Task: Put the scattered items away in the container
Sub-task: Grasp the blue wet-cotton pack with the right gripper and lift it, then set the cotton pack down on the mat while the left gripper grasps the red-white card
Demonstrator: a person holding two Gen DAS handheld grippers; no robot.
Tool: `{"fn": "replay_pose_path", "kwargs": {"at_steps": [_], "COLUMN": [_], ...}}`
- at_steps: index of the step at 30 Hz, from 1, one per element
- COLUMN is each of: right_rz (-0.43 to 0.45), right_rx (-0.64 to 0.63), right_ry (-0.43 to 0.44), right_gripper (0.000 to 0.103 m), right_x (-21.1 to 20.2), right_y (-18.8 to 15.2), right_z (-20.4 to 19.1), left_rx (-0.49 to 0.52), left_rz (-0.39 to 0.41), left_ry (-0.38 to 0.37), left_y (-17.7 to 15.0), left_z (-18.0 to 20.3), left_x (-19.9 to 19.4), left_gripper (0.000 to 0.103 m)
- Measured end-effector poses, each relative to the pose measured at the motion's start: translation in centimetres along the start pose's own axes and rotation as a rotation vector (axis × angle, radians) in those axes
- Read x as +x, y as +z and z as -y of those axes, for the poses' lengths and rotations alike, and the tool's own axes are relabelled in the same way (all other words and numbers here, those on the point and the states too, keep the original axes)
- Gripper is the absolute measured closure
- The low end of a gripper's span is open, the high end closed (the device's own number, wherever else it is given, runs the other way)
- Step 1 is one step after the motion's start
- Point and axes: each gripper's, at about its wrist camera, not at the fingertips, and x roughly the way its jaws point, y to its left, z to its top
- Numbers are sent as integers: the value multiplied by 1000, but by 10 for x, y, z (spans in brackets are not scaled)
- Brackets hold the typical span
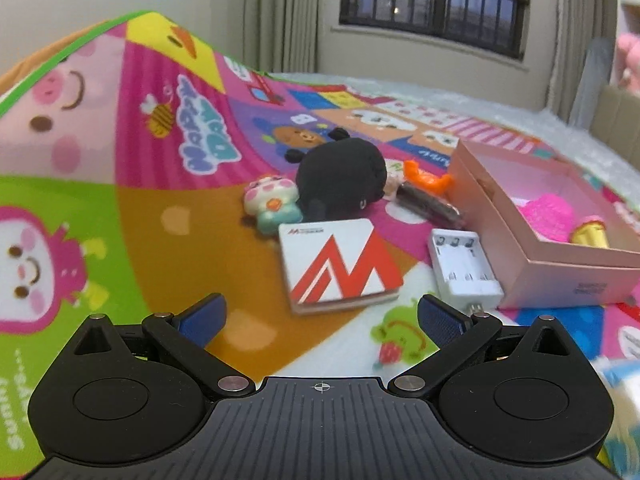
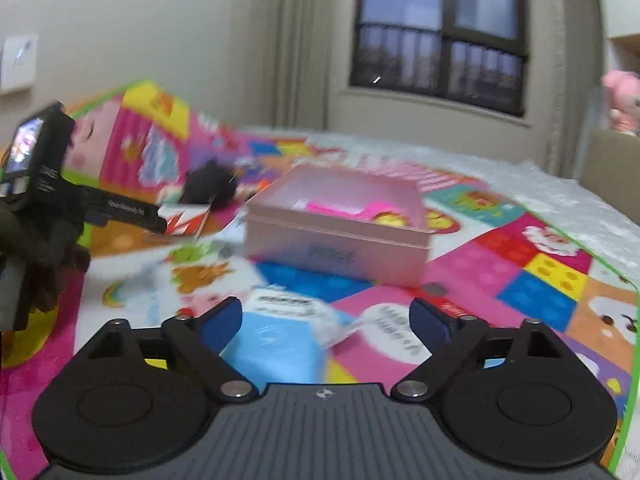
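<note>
A pink open box stands on the play mat, with a bright pink item and a yellow item inside; it also shows in the right wrist view. My left gripper is open and empty, just short of a white card box with a red M. Near it lie a white battery charger, a black plush, a pastel squishy toy, a dark tube and an orange toy. My right gripper is open, with a blue-and-white packet lying between its fingers.
The colourful play mat rises in a fold at the far left. The left gripper and gloved hand show at the left of the right wrist view. A wall and window stand behind. Bubble wrap lies beyond the mat.
</note>
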Motion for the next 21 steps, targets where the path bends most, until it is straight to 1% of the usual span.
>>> {"fn": "replay_pose_path", "kwargs": {"at_steps": [2, 4, 6, 8, 11, 13, 16, 18, 19, 20, 21], "right_rz": [12, 16, 19, 27, 29, 11, -27, -29, -25, -22, -18], "right_rx": [44, 91, 124, 164, 229, 273, 329, 329, 323, 317, 310], "right_ry": [-6, -7, -16, -2, 56, 90, 119, 121, 117, 110, 103], "right_gripper": [6, 5, 3, 0, 0, 0, 0, 0, 0, 0, 0], "right_x": [-1, 3, 9, 10, 12, 15, 23, 23, 22, 22, 22], "right_y": [-7, -15, -26, -36, -42, -43, -44, -45, -45, -45, -45], "right_z": [9, 18, 25, 34, 46, 53, 61, 61, 60, 59, 58], "left_rx": [10, 10, 13, 48, 109, 113, 68, 48, 57, 79, 107], "left_rz": [-50, -80, -69, -45, -55, -54, -40, -5, 4, 10, 13], "left_ry": [31, 69, 81, 98, 137, 149, 115, 63, 53, 68, 99], "left_y": [9, 9, 3, -7, -28, -30, -11, 7, 16, 22, 27], "left_z": [11, 17, 18, 17, 9, 5, 6, 14, 19, 27, 34], "left_x": [17, 22, 14, 0, -20, -32, -44, -42, -35, -25, -11], "left_gripper": [0, 0, 0, 0, 0, 0, 0, 0, 0, 0, 0]}}
